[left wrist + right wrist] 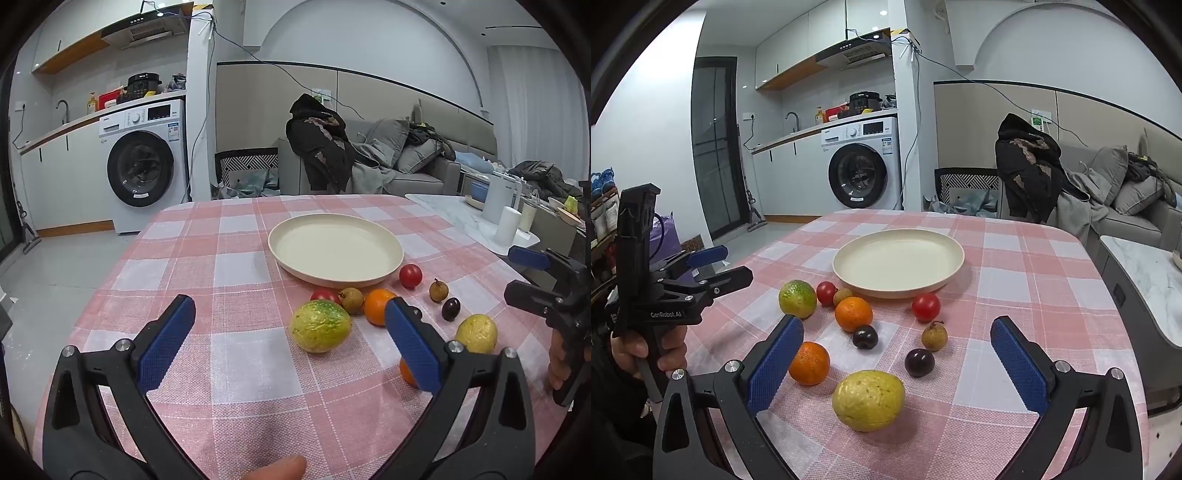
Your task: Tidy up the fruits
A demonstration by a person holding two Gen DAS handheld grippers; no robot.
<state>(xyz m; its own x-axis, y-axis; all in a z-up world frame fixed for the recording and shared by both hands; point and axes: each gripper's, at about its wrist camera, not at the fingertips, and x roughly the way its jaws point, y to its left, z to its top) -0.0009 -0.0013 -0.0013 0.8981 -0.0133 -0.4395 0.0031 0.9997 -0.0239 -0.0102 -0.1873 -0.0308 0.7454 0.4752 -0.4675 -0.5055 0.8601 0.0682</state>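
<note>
A cream plate [334, 225] [849, 271] stands bare on the pink checked tablecloth. Several fruits lie in front of it: a green-yellow fruit [319, 325] [797, 298], a yellow fruit [868, 400] [476, 333], two oranges [853, 314] [809, 363], red tomatoes [925, 306] [826, 292], dark plums [865, 336] [919, 362] and brown longans [934, 335]. My left gripper [290, 308] is open and empty, short of the green-yellow fruit. My right gripper [897, 328] is open and empty above the yellow fruit.
A marble side table [454, 212] with white cups and a kettle [496, 199] stands to the right. A sofa [413, 158] with clothes lies behind the table. A washing machine [862, 162] stands at the back left.
</note>
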